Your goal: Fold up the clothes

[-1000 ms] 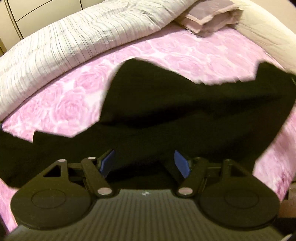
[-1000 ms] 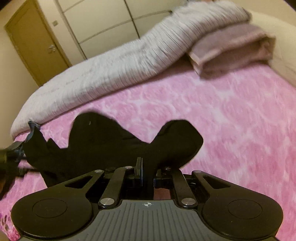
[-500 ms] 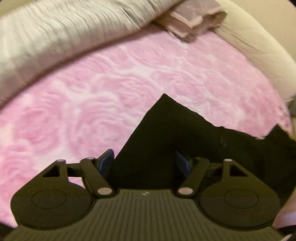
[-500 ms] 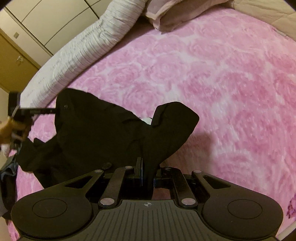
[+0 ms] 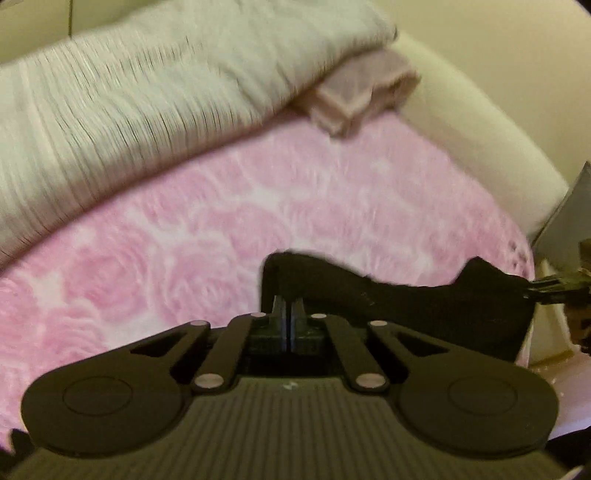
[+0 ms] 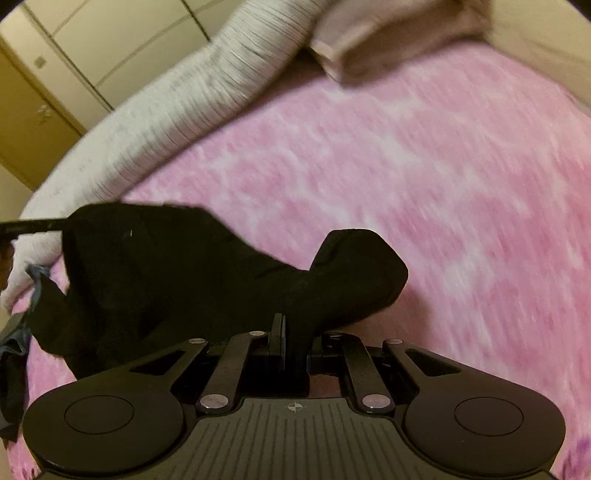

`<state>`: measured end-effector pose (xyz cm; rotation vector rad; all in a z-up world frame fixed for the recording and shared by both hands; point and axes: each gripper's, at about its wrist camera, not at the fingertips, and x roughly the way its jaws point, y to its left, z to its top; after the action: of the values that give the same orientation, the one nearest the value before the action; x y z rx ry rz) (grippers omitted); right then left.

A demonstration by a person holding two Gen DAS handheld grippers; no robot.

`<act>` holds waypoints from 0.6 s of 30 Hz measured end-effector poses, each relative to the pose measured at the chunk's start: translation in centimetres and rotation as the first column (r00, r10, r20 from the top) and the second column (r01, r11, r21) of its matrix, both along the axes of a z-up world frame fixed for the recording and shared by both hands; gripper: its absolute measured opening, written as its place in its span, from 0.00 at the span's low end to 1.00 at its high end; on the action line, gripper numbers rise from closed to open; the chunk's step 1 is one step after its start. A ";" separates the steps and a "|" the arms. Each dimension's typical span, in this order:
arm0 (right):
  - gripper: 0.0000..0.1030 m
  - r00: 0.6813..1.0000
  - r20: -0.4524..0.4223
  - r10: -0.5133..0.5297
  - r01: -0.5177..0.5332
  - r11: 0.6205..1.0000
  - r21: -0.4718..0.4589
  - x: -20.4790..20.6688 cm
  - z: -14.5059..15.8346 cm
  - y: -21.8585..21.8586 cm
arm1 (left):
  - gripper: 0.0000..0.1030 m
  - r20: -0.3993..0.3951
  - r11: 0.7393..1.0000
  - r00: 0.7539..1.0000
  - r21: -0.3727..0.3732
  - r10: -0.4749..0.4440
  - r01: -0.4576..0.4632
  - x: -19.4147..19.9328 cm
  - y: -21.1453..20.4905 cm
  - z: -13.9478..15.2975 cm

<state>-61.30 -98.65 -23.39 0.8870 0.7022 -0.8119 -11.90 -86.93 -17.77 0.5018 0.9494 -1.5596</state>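
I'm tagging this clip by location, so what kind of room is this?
Most likely a bedroom. The black garment is being handled over a bed with a pink rose-patterned bedspread, a rolled white quilt and a pillow; built-in wardrobe doors line the wall.

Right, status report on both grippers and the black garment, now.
Left gripper shut on the black fabric garment. Right gripper shut on it too. Garment stretched between them over the pink rose-patterned bedspread. Nothing in the way.
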 end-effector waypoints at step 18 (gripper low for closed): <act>0.16 0.941 0.232 0.244 -0.108 0.871 -0.480 13.3 14.9 -12.7 | 0.00 0.224 0.905 0.966 -0.426 0.130 -0.023 -16.4 11.7 26.5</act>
<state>-47.95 -111.35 -8.45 0.4801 0.3043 -0.6281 -28.26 -75.19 8.69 0.3352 0.4162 -1.5314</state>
